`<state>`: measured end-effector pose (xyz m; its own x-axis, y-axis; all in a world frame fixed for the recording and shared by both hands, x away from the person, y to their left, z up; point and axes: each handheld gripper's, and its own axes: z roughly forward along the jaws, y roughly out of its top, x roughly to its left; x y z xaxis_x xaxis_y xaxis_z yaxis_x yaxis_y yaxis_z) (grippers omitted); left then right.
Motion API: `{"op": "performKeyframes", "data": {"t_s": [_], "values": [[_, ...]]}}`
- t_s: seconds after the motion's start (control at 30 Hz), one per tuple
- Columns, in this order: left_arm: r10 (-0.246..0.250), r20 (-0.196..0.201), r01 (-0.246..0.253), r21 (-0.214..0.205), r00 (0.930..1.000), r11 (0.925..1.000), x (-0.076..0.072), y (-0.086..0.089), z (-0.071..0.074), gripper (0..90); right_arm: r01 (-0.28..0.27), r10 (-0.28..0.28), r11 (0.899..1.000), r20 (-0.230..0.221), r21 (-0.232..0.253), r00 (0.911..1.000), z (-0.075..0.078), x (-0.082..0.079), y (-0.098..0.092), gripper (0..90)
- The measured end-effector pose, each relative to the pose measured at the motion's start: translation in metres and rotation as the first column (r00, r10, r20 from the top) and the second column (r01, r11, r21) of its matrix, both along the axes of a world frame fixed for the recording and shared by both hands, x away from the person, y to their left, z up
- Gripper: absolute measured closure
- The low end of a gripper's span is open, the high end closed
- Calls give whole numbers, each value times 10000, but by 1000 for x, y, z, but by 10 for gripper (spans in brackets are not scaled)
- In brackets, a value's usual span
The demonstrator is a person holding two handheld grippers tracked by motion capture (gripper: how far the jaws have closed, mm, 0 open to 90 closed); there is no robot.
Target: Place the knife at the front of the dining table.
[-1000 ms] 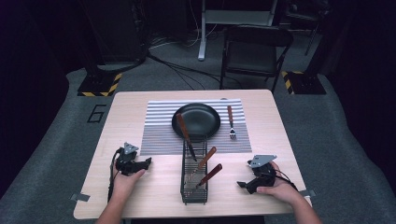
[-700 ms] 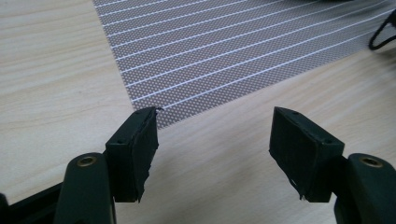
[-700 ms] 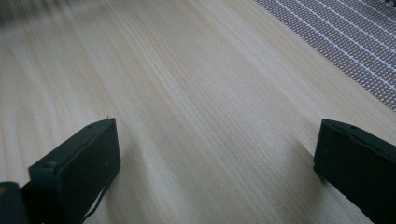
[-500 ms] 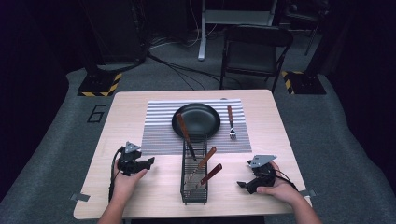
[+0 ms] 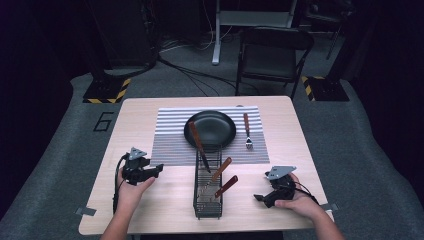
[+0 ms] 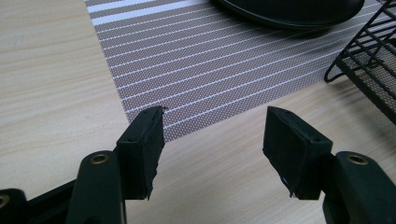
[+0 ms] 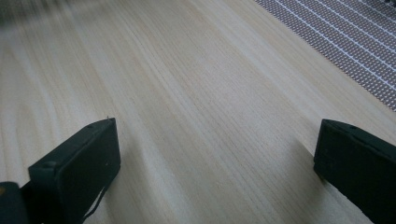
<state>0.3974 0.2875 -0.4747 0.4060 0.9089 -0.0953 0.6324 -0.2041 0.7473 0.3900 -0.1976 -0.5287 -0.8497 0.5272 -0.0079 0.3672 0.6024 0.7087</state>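
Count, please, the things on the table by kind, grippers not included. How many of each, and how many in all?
Striped placemat: 1
Black plate: 1
Fork lying on the placemat: 1
Black wire basket: 1
Wooden-handled utensils standing in the basket: 3
Total: 7

- The surface (image 5: 150, 125) was pale wood with rounded corners, standing on a grey floor (image 5: 55, 150).
- A striped placemat (image 5: 172, 135) lay flat across its far middle (thin white lines on grey).
- A fork (image 5: 247, 131) with a wooden handle lay on the placemat's right part.
- A black plate (image 5: 212, 127) sat on the placemat.
- A black wire basket (image 5: 207, 185) stood on the near middle, its far end reaching the placemat's near edge.
- Tape tabs (image 5: 85, 211) marked both near corners.
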Motion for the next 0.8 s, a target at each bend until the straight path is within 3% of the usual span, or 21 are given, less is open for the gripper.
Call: {"op": "performKeyframes", "data": {"t_s": [0.17, 0.3, 0.8], "values": [[-132, 28, 131, 181, 9999, 9997, -1, -6, 8, 385, 63, -63, 10000, -99, -7, 9999, 0, -1, 0, 0], [-316, -13, 316, -87, 9995, 9995, 1, -11, 16, 401, 77, -77, 10000, -105, -2, 9999, 0, -1, 0, 0], [-1056, 235, 1061, -256, 9941, 9940, 13, -34, 45, 422, 64, -64, 10000, -96, -5, 9999, 0, -1, 0, 0]]}}
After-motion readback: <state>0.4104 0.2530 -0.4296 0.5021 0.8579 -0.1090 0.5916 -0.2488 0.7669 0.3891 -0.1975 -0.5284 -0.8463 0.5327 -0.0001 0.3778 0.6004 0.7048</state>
